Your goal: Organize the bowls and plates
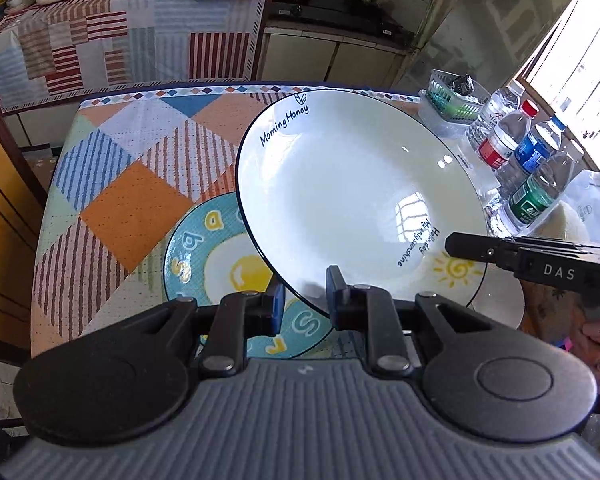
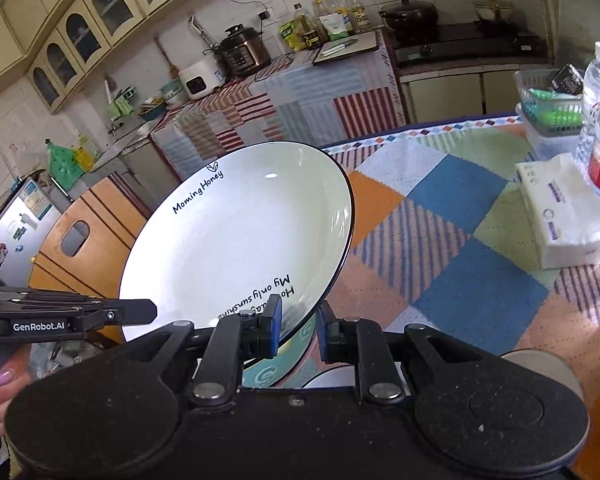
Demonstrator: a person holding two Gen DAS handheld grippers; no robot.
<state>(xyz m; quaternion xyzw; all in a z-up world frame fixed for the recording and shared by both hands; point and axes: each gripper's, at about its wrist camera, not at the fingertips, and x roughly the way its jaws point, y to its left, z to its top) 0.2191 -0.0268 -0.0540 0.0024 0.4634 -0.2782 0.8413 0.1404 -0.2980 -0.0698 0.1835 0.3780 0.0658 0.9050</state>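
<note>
- A slip is judged the main risk: the white plate (image 1: 352,196), printed "Morning Honey", is held only at its near rim, tilted, so the glazed edge could slide out of the pads if either grip loosens.
- A knock is also possible: the plate hangs directly over the teal fried-egg plate (image 1: 216,264) lying on the tabletop (image 1: 132,184), and a hurried lowering could chip one rim against the other.
- The two grippers pull on one rim, so an uneven movement of the hands is judged able to twist the plate free.
- The water bottles (image 1: 528,160) and the tissue pack (image 2: 560,208) stand near the right side; a wide swing of the plate could topple them.
- The left gripper (image 1: 305,300) has its jaws narrowly apart, closed on the near rim of the white plate, one blue pad above the rim and one below it.
- The right gripper (image 2: 298,330) is likewise clamped on the rim, beside the lettering "My only sunshine"; the gap between its jaws is small.
- Another white dish (image 1: 500,300) is partly seen beneath, at the right.
</note>
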